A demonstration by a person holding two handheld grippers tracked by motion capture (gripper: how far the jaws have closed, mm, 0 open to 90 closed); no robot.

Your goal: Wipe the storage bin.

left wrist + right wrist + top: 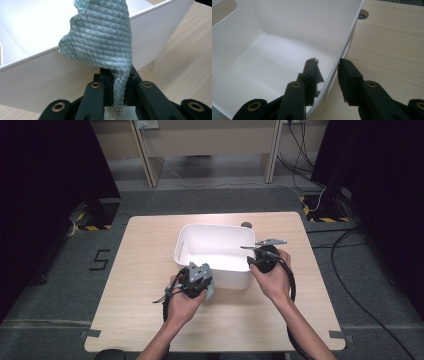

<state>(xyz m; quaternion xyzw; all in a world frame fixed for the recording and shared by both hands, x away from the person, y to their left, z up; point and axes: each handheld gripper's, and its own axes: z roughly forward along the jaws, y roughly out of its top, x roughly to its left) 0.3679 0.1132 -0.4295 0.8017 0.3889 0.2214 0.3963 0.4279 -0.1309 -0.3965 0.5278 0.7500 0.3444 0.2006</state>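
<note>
— Pale wood grain all over that bench (140, 270), and how many things do you count on it?

— One white, smooth plastic tub (200, 245), rectangular with rounded corners and a handle slot in its wall. One pale green woven cloth (102, 42) with a diamond-textured weave. Two tools.

— Where is the cloth?

— Pinched between the jaws of the left tool (199, 282), clamped tight, hanging just at the tub's near wall, close to the rim.

— And the other?

— The right tool (328, 72) has its jaws apart, straddling the tub's thin right wall, one jaw inside, one outside. Whether they touch the wall, I cannot tell.
</note>
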